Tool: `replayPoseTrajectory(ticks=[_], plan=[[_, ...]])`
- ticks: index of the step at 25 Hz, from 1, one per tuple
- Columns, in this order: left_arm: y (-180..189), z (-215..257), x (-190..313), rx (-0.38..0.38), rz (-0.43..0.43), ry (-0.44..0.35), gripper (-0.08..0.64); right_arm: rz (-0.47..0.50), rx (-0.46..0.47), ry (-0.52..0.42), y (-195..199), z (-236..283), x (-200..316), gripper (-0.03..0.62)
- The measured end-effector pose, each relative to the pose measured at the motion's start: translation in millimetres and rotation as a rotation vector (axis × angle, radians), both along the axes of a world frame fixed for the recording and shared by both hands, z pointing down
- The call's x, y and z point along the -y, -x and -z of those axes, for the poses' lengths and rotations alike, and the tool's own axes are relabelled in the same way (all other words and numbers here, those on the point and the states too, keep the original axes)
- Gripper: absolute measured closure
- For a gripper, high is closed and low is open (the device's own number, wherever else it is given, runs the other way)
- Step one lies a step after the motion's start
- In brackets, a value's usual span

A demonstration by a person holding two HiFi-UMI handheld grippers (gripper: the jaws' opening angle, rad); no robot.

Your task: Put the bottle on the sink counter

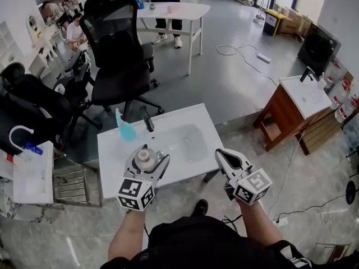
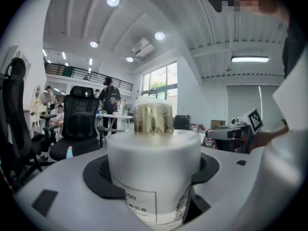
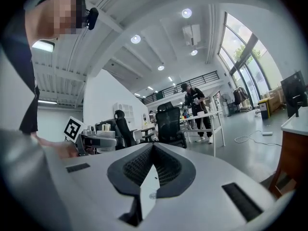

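The bottle is white with a gold cap under a clear cover. My left gripper is shut on the bottle's body and holds it upright over the front left part of the white sink counter. In the left gripper view the bottle fills the space between the jaws. My right gripper hovers at the counter's front right corner, shut and with nothing in it; its jaws meet in the right gripper view. A black faucet stands behind the basin.
A teal brush stands on the counter's back left. Black office chairs stand behind the counter. A wooden washstand is at the right, and a white shelf unit with small items at the left. Cables lie on the floor.
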State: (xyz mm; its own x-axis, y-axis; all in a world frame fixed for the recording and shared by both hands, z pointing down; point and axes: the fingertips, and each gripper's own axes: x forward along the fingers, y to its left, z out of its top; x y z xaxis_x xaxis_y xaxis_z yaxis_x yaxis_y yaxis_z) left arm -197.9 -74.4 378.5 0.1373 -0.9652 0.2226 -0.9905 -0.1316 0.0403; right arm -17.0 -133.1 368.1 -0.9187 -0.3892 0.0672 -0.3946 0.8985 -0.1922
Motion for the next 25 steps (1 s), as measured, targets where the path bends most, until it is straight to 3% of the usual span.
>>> replayPoseTrajectory(ticks=[8,25], plan=[[-34,1,51,0.003,0.011,0.004,0.222,0.032,0.028,0.006,-21,0,46,0.578],[-82,-51,134,-0.026,-0.189,0.039,0.222,-0.121,-0.06,0.07,-60,-50,93,0.578]])
